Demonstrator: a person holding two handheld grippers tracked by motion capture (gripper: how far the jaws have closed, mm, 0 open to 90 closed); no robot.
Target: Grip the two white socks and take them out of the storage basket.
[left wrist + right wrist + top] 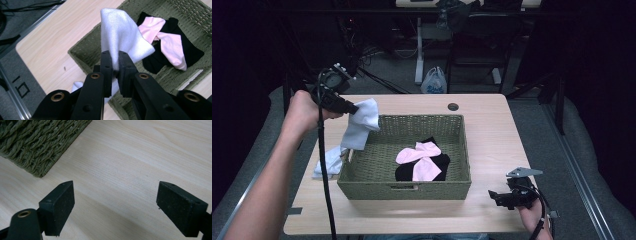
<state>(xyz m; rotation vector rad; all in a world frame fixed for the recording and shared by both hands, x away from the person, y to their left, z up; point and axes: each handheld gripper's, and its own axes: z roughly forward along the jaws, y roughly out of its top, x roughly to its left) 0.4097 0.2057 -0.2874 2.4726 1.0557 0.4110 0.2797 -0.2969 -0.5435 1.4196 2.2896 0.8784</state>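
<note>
My left gripper [352, 107] is raised over the basket's far left corner, shut on a white sock [362, 125] that hangs down from its jaws. In the left gripper view the white sock [122, 42] is pinched between the two black pads, above the basket. A second white sock [328, 162] lies on the table just left of the basket. Inside the green woven basket [404, 190] lie pink socks [419, 157] on top of black socks [439, 165]. My right gripper [494, 196] rests low near the table's front right, open, with bare wood between its jaws [115, 202].
The wooden table [492, 130] has a round cable hole [453, 106] at its far edge. The basket's corner [37, 147] sits close to the right gripper. Beyond the table are desk legs and a plastic bag [434, 81] on the floor.
</note>
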